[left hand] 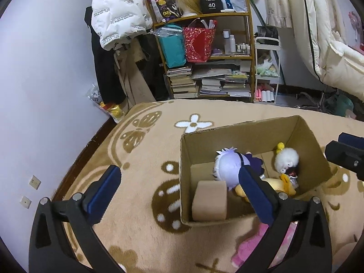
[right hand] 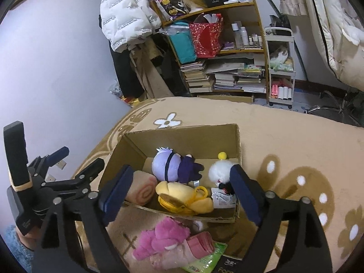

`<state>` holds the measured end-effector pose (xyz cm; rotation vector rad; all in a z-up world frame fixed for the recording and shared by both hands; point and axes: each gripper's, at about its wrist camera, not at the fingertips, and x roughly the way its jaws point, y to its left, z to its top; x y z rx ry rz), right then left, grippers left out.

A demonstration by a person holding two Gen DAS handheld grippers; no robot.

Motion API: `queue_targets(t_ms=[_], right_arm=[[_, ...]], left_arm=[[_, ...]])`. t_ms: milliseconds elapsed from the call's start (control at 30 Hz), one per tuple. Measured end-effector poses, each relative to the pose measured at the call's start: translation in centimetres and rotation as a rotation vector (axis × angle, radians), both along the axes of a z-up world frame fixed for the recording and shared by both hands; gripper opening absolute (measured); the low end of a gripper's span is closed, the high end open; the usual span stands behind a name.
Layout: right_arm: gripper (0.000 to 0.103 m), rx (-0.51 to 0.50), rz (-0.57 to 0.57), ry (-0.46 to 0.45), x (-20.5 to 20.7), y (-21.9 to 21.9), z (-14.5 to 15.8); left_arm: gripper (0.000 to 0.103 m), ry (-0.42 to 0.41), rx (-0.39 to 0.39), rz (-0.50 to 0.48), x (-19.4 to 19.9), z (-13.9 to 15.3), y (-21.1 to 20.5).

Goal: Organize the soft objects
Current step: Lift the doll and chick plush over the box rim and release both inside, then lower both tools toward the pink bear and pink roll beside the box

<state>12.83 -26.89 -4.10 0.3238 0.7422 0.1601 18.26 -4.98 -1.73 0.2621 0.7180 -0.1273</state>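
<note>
Left wrist view:
- Left gripper: jaws spread wide, nothing btwn pads; right finger reaches over near edge of box, left finger over blanket.
- Cardboard box: open top, sits on tan blanket w/ brown-white flower print.
- In box: rolled tan-pink cloth upright in near-left corner; purple-haired plush doll lying mid-box; white fluffy plush w/ yellow pom at far right; yellow plush beside it, partly hidden by finger.
- Pink plush outside box, on blanket just in front of near wall.
- Right gripper at right edge, beside box's right wall; state not readable here.
- Bkgd: bookshelf w/ books, bags, bottles; white puffer jacket hanging.

Right wrist view:
- Right gripper: jaws wide apart, empty; fingers straddle near wall of box.
- Same contents: cloth roll near-left, purple-haired doll mid, yellow plush near wall, white plush right, touching right finger's edge.
- Pink plush on blanket in front of box, lying on pink folded cloth; green packet beside.
- Left gripper at left, apart from box, jaws apart.
</note>
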Motion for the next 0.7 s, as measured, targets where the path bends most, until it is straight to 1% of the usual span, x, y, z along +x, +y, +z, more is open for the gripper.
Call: queue_targets(t_ms=[67, 100, 233, 500, 600, 700], right_arm=[[0.102, -0.009, -0.008, 0.0, -0.4, -0.1, 0.1], [0.103, -0.009, -0.015, -0.004, -0.7, -0.2, 0.2], [0.103, -0.002, -0.029, -0.012, -1.7, -0.6, 0.5], [0.103, 0.008, -0.041, 0.011, -3.3, -0.9, 0.0], [0.103, 0.023, -0.049, 0.024, -3.8, -1.1, -0.5], [0.103, 0.056, -0.045, 0.061, -4.1, -1.3, -1.4]], left_arm=[[0.102, 0.016, -0.018, -0.005, -0.5, 0.2, 0.1], [0.102, 0.022, -0.027, -0.004, -0.9, 0.3, 0.3], [0.102, 0.033, -0.041, 0.011, -2.1, 0.4, 0.7], [0.102, 0.091, -0.113, 0.016, -4.2, -0.2, 1.5], [0.102, 0.099, -0.115, 0.004, -4.9, -0.7, 1.4], [0.102, 0.114, -0.112, -0.021, -5.3, -1.4, 1.0]])
